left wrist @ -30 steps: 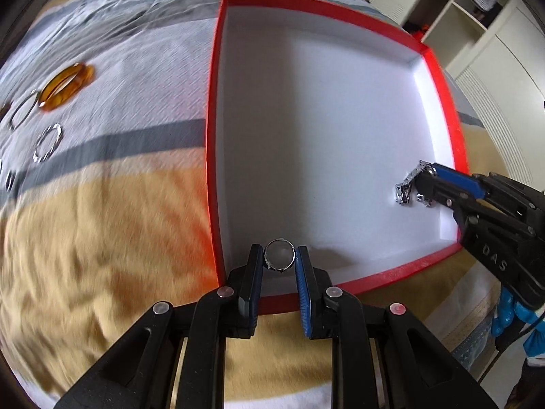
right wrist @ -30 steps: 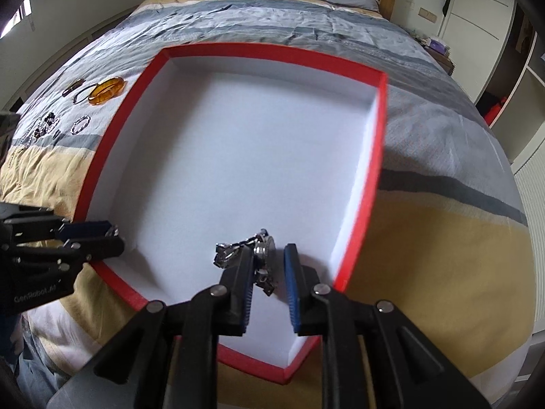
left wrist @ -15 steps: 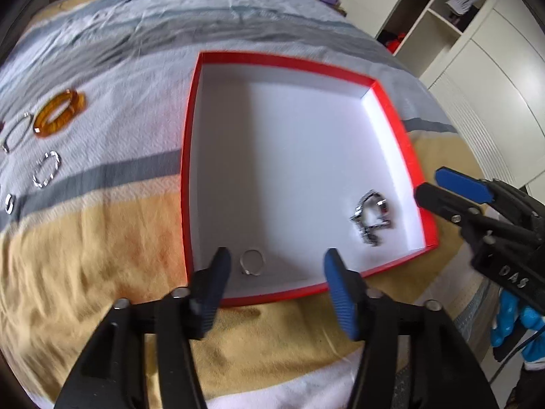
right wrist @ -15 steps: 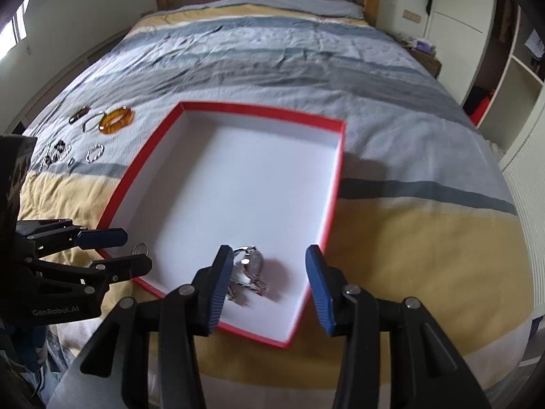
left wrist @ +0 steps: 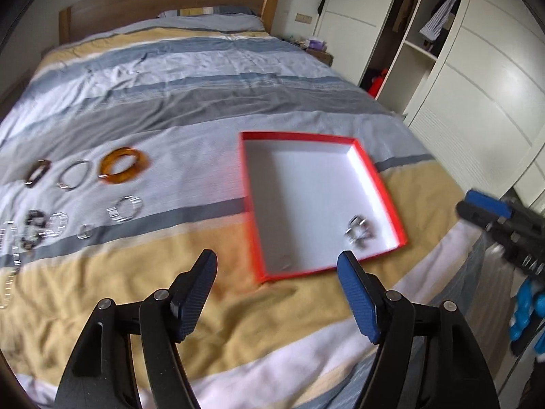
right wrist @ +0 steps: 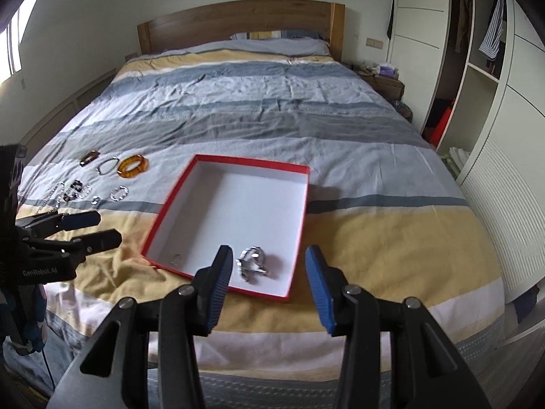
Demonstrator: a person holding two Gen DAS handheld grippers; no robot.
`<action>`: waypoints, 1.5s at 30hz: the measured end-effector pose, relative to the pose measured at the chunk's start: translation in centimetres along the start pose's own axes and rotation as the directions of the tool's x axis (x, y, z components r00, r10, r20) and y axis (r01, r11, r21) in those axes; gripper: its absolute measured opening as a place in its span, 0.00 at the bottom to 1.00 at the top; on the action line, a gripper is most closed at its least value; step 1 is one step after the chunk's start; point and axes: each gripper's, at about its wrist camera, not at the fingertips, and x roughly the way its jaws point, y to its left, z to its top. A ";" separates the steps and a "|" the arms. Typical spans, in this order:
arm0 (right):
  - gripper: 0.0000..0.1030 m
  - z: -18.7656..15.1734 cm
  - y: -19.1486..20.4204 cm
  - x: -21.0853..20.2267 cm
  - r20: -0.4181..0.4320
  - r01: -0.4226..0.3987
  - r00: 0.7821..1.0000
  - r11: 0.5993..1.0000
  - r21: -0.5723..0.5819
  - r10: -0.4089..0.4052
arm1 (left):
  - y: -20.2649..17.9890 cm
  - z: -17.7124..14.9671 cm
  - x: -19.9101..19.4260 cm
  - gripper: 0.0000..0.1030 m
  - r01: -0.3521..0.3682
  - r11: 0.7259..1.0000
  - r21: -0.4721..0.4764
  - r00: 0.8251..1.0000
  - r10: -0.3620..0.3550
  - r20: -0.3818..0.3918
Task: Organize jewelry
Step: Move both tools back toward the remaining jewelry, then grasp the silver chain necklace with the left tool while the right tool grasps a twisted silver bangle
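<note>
A red box with a white inside lies on the striped bed. In it lie a silver watch near its front right corner and a small ring near its front left corner. My left gripper is open and empty, above the bed in front of the box's left corner. My right gripper is open and empty, in front of the watch. An amber bangle and several silver bracelets lie left of the box.
A wooden headboard stands at the far end. White wardrobes with open shelves line the right side. The bed's near edge runs just below both grippers.
Both grippers opened, let go of the ring and the watch into the box, and pulled back and up from it.
</note>
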 end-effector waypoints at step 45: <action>0.40 6.2 37.2 23.8 -0.207 -0.406 0.908 0.888 -0.217 0.364 | 37.5 -9.3 -2.6 0.46 -0.249 0.955 -0.162 0.969 0.245 -0.043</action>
